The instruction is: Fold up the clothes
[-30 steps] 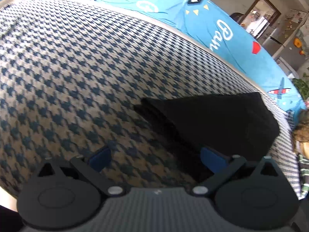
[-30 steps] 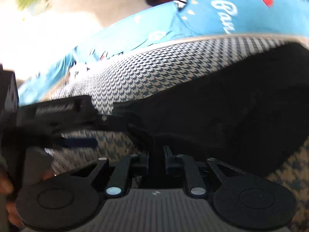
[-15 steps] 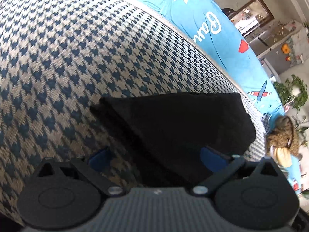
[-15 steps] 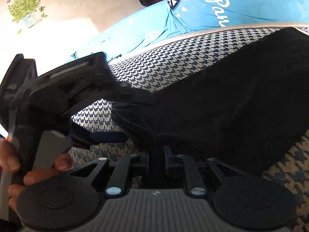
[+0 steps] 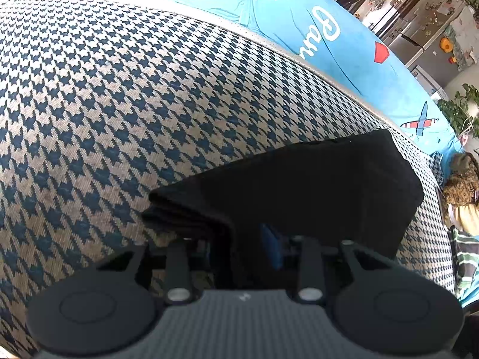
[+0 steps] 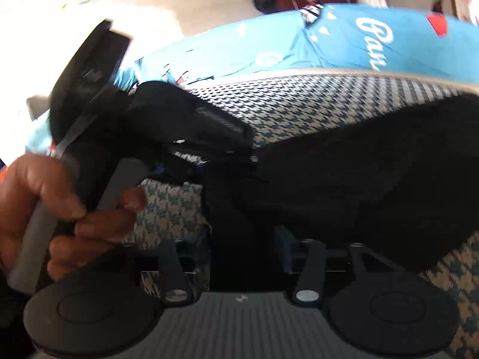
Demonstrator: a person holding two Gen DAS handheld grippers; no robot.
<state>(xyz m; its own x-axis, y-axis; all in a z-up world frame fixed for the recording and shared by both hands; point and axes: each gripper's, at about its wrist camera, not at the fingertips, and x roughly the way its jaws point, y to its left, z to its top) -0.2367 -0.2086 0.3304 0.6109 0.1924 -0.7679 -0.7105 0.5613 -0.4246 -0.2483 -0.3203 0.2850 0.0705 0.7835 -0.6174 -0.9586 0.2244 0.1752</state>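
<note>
The left gripper (image 5: 239, 248) was closed on the near edge of the folded black garment (image 5: 314, 185), its blue pads (image 5: 271, 249) pressed into the cloth. The right gripper (image 6: 242, 254) likewise pinched the garment's near edge. The garment lay on the houndstooth cover (image 5: 119, 104), beside a blue printed sheet (image 5: 344, 48). A hand (image 6: 60, 203) gripped the left tool's handle.

The folded garment (image 5: 314, 185) is coloured plain black. The cover (image 5: 119, 104) beneath it is patterned in navy-and-beige houndstooth. The sheet (image 5: 344, 56) behind is coloured bright blue and printed with white lettering and red shapes. Blue pads (image 5: 271, 246) are fitted to black gripper fingers.
</note>
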